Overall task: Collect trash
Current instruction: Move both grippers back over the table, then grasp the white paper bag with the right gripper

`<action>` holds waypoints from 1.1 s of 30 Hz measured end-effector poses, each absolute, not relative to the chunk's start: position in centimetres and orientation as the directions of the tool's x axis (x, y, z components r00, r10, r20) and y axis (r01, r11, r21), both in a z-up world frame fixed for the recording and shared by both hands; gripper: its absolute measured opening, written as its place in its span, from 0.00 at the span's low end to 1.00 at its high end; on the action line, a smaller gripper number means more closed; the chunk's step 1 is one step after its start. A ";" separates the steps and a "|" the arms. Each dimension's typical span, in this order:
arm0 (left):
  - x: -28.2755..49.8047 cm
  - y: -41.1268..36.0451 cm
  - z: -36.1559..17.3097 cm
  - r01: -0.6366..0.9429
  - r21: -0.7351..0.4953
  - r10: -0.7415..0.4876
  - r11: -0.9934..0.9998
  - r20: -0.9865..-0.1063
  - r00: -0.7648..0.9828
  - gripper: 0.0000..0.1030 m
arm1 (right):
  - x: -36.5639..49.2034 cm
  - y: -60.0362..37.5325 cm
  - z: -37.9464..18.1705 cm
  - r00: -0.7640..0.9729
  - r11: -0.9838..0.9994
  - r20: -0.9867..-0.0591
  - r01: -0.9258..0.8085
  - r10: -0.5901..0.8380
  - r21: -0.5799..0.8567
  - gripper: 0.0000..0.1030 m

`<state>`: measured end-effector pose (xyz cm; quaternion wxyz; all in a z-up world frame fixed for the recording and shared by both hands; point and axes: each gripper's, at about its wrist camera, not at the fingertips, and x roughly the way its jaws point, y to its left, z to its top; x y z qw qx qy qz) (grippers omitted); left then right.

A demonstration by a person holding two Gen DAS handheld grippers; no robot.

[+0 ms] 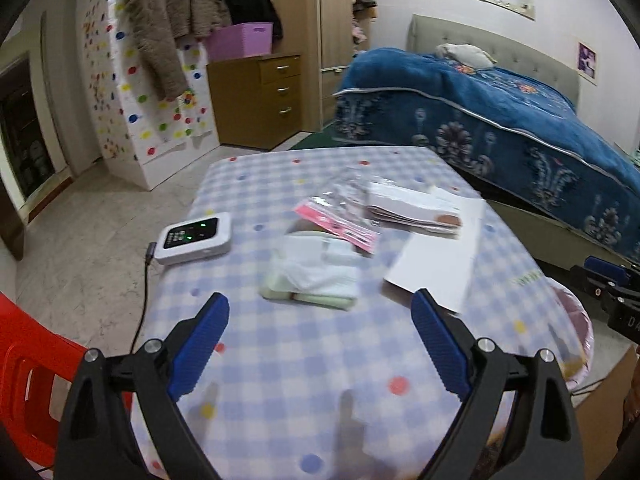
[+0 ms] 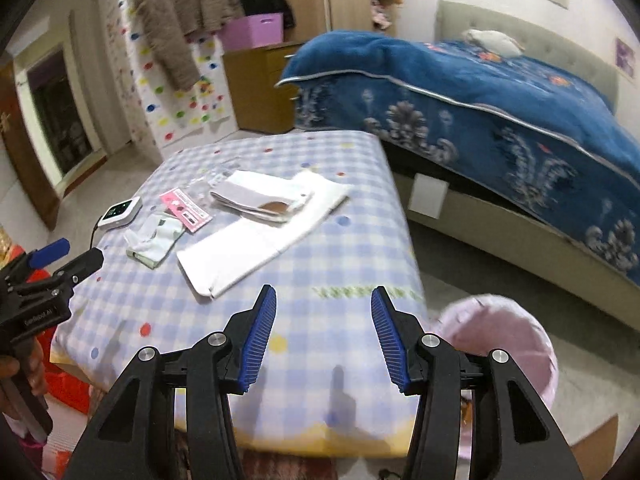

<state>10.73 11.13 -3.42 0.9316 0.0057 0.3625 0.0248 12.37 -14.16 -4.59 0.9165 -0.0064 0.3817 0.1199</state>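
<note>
Trash lies on the checked table (image 1: 280, 360) (image 2: 340, 248): a crumpled white and green tissue pack (image 1: 312, 274) (image 2: 154, 240), a pink card in a clear wrapper (image 1: 340, 224) (image 2: 185, 209), a stack of white paper with a brown patch (image 1: 416, 214) (image 2: 260, 198), and a long white sheet (image 1: 436, 260) (image 2: 256, 240). My left gripper (image 1: 320, 312) is open and empty, just short of the tissue pack; it also shows in the right wrist view (image 2: 72, 258). My right gripper (image 2: 323, 300) is open and empty over the table's near edge.
A pink bin (image 2: 508, 356) stands on the floor right of the table. A white device with a cable (image 1: 195, 237) (image 2: 120, 212) sits at the table's left edge. A red chair (image 1: 28, 380) is at the left, a bed with a blue blanket (image 1: 500, 120) at the right.
</note>
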 end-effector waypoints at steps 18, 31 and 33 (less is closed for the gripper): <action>20.0 14.4 -5.1 -0.075 0.039 0.080 0.996 -0.716 0.693 0.87 | 28.4 -6.3 -7.9 0.597 0.913 -0.741 -0.403 0.308 0.054 0.50; 18.2 15.0 -6.8 -0.075 0.005 0.054 0.997 -0.744 0.666 0.87 | 28.2 -7.6 -9.7 0.495 0.931 -0.801 -0.304 0.337 0.203 0.18; 17.7 15.0 -6.9 -0.075 0.000 0.050 0.997 -0.746 0.664 0.87 | 26.4 -7.6 -9.6 0.476 0.923 -0.806 -0.318 0.351 0.215 0.18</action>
